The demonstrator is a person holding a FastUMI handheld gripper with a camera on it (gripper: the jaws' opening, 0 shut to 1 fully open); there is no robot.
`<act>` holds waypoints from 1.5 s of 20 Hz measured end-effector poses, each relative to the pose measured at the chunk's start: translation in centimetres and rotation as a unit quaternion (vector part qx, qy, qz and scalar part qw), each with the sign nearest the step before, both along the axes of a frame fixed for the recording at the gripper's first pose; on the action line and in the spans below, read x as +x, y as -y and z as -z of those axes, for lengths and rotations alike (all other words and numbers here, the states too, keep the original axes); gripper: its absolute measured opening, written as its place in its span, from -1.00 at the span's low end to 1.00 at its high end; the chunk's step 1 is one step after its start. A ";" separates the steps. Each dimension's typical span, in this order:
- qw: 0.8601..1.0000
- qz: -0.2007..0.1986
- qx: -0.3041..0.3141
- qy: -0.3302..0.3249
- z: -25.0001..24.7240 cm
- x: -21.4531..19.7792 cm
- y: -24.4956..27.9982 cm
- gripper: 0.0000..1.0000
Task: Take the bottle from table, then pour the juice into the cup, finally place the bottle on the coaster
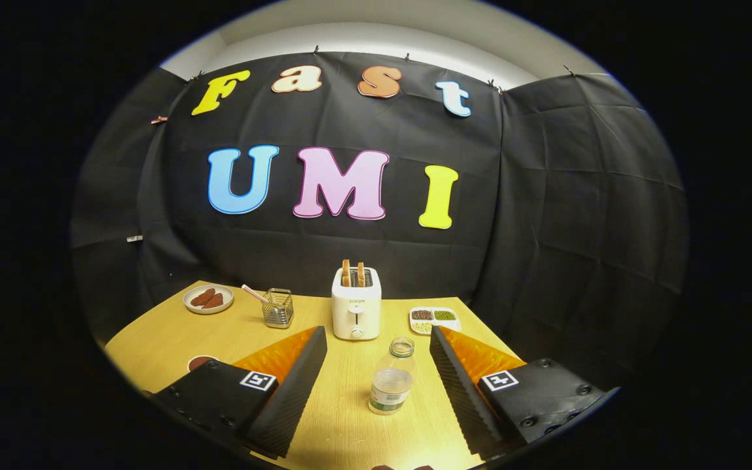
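A clear plastic bottle [391, 378] without a cap stands upright on the wooden table [219, 339], between my two fingers and a little right of the middle of the gap. My gripper [376, 339] is open wide, and neither finger touches the bottle. A small dark round object [199, 361], possibly the coaster, peeks out just beyond the left finger [291, 385]. At the very near edge of the table, a dark rim [402, 467] barely shows; I cannot tell what it is.
Beyond the bottle stands a white toaster [356, 312] with two slices of bread. To its left are a wire basket [278, 308] with a straw and a plate [208, 299] of brown pieces. A small divided tray [435, 319] of grains lies to the toaster's right.
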State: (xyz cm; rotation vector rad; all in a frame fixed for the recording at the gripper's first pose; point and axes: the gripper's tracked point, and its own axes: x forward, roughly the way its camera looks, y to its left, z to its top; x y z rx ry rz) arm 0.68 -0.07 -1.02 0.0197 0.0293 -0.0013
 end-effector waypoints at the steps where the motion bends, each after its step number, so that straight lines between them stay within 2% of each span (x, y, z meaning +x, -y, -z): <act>1: 1.000 -0.001 0.000 -0.001 0.1 0.1 -0.1 0.95; 21: 1.000 -0.002 0.002 0.002 0.1 3.8 1.3 0.96; 30: 0.999 -0.019 0.008 -0.026 4.1 6.1 2.0 0.95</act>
